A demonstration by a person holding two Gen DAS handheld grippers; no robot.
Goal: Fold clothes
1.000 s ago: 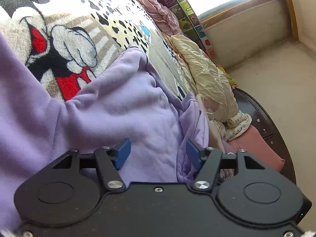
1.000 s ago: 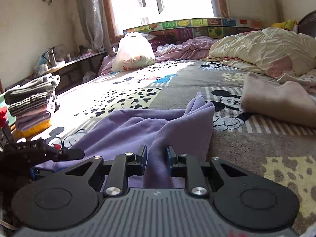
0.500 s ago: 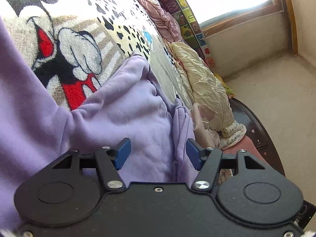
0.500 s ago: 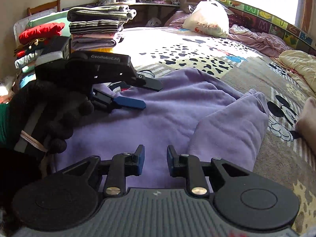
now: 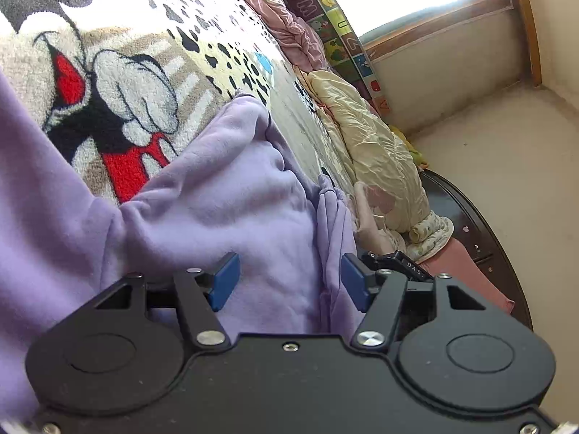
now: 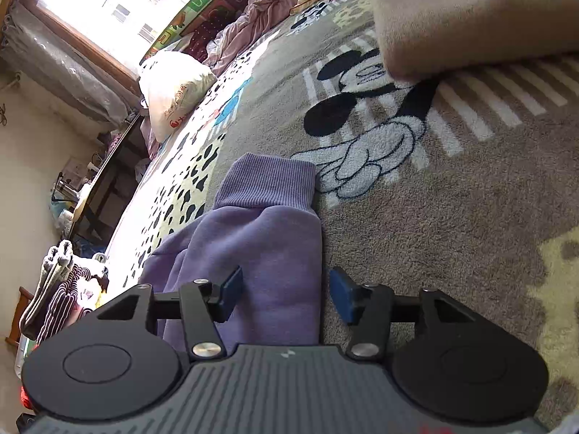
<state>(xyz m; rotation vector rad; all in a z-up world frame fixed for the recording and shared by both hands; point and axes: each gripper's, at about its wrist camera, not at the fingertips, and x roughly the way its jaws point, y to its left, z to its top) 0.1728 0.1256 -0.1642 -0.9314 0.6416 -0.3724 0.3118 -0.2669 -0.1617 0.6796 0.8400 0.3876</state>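
Observation:
A lilac sweatshirt (image 5: pixel 217 209) lies spread on the Mickey Mouse blanket (image 5: pixel 119 83) on the bed. My left gripper (image 5: pixel 289 284) is open and empty, hovering just over the sweatshirt's body beside a folded-in sleeve. In the right wrist view a lilac sleeve (image 6: pixel 260 238) with its ribbed cuff (image 6: pixel 267 181) lies on the blanket (image 6: pixel 452 199). My right gripper (image 6: pixel 286 294) is open over the sleeve's right edge and holds nothing. The tip of the right gripper shows in the left wrist view (image 5: pixel 401 262).
A beige folded garment (image 6: pixel 470 18) lies at the upper right. A cream quilt (image 5: pixel 372 152) and pink bedding (image 6: pixel 249 32) lie along the far side. A white bag (image 6: pixel 173 90) sits near the window. A stack of folded clothes (image 6: pixel 61 289) stands at the left.
My right gripper has opened wider and swung from facing the left gripper to the sleeve's cuff end. My left gripper stayed open and shifted slightly over the sweatshirt.

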